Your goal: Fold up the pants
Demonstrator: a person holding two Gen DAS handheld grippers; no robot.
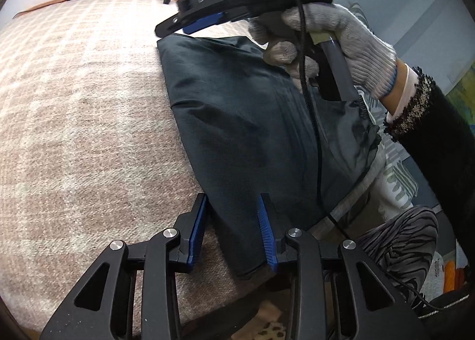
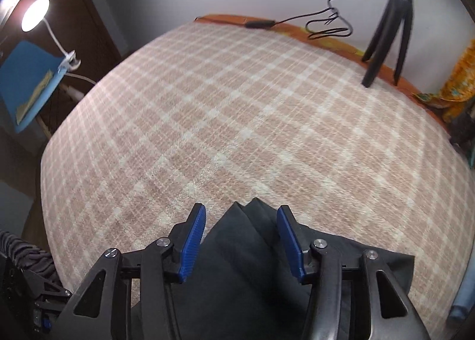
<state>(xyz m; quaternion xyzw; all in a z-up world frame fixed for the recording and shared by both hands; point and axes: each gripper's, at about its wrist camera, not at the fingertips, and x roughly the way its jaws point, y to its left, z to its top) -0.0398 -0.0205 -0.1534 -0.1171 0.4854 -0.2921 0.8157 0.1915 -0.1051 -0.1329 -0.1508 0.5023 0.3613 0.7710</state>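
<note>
The dark charcoal, thin woven pants (image 1: 243,120) lie already doubled into a rough rectangle on the pink-and-cream checked blanket (image 1: 83,108) that covers the bed, toward the blanket's near edge. In the left wrist view the bundle runs from about 12 o'clock down to 6 o'clock, its gathered waistband at roughly 3 o'clock and one narrow corner reaching down between the fingers.

The left gripper (image 1: 234,233) has its blue ribbed pads (image 1: 265,230) partly apart, straddling that lower corner; the cloth lies between them, but the pads do not visibly pinch it. The right gripper (image 2: 241,243), carried by a hand in a grey knitted glove (image 1: 341,43), stands about half open over a pointed, layered corner of the pants at 6 o'clock in its own view; the fabric sits in the gap with space on both sides, so nothing is gripped.

The cloth looks light, limp and slightly smooth, so it should drape and sag the moment it is lifted, and stacked layers may slide apart. Best purchase is probably at the corners, biting through all layers together close to the edge, with both corners raised evenly so the fold stays square. The elastic waistband is thicker and would likely give a firmer grip. A black tripod (image 2: 389,28) and trailing cable (image 2: 326,22) stand at the far edge, well apart.
</note>
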